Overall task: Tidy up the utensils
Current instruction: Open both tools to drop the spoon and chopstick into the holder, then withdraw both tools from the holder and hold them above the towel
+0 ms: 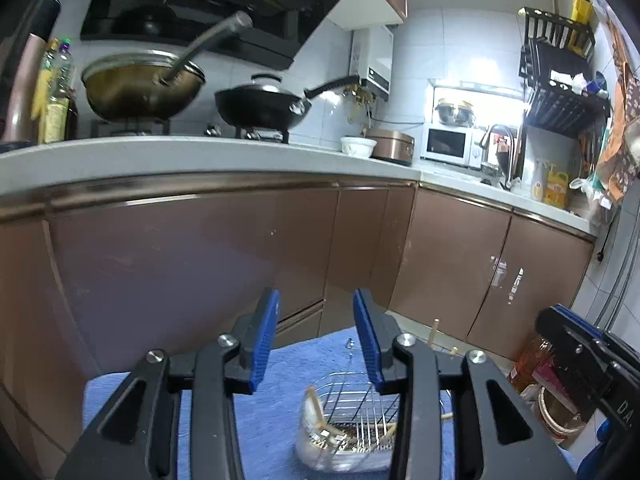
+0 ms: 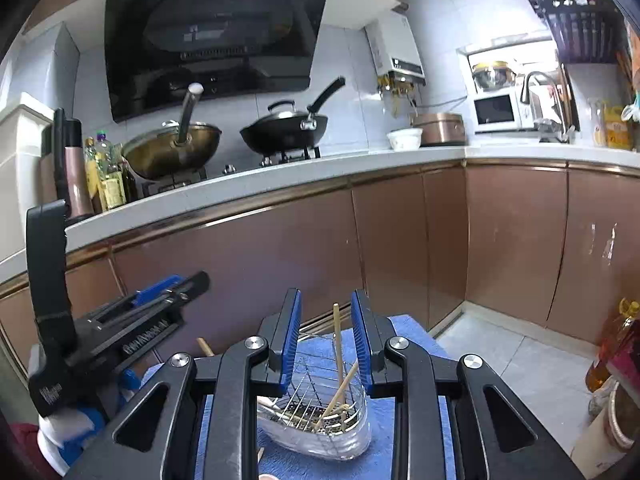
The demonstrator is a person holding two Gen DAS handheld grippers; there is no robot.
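Several chopsticks (image 2: 338, 346) already stand in the holder (image 2: 320, 436) – both grippers (image 1: 316, 340) (image 2: 326, 340) spread, empty – little visibly left.

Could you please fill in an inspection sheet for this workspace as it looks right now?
Surface: blue towel spread under the holder.
Job's things: clear utensil holder with a wire grid insert; wooden chopsticks stand and lean inside it.
Clutter: oil bottle and tubs on the floor at right.
Grippers: left gripper open, nothing between its pads; right gripper open above the holder, a chopstick rising between the pads without touching them.
Cables: nothing seen near the holder.
Surroundings: brown cabinets, white countertop, two woks on the stove, microwave.
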